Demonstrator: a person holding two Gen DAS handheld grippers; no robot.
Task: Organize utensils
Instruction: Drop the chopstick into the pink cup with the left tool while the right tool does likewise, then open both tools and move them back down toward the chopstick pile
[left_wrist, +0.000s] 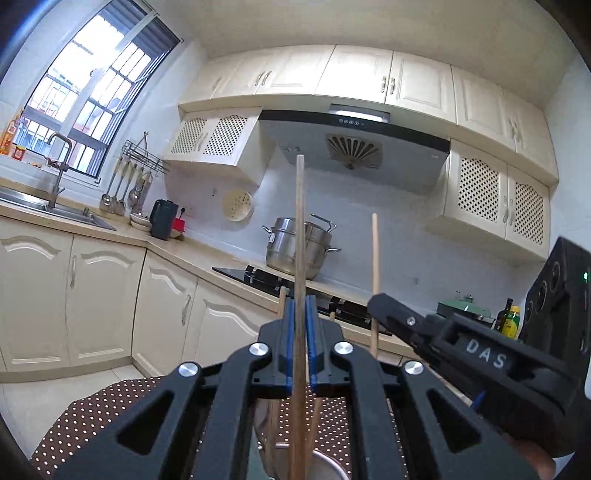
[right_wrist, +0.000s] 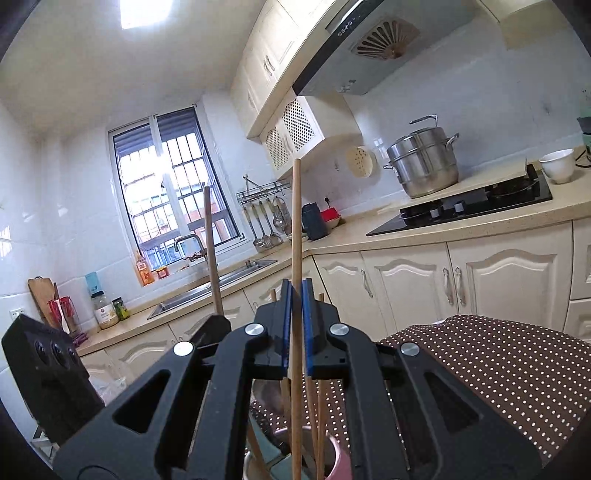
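My left gripper (left_wrist: 300, 306) is shut on a wooden chopstick (left_wrist: 300, 229) that stands upright between its blue pads. Its lower end reaches down toward a metal cup (left_wrist: 325, 467) under the gripper. My right gripper (right_wrist: 295, 291) is shut on another wooden chopstick (right_wrist: 295, 229), also upright, above a pink cup (right_wrist: 341, 461) that holds several more chopsticks. The right gripper (left_wrist: 384, 304) shows at the right of the left wrist view with its chopstick (left_wrist: 375, 251). The left gripper's chopstick (right_wrist: 210, 251) shows at the left of the right wrist view.
A table with a brown dotted cloth (right_wrist: 498, 369) lies under both grippers. Beyond are cream kitchen cabinets (left_wrist: 99, 295), a sink (left_wrist: 55, 210), a black stove (right_wrist: 480, 206) with a steel steamer pot (right_wrist: 424, 162), a white bowl (right_wrist: 557, 164) and hanging ladles (left_wrist: 125, 184).
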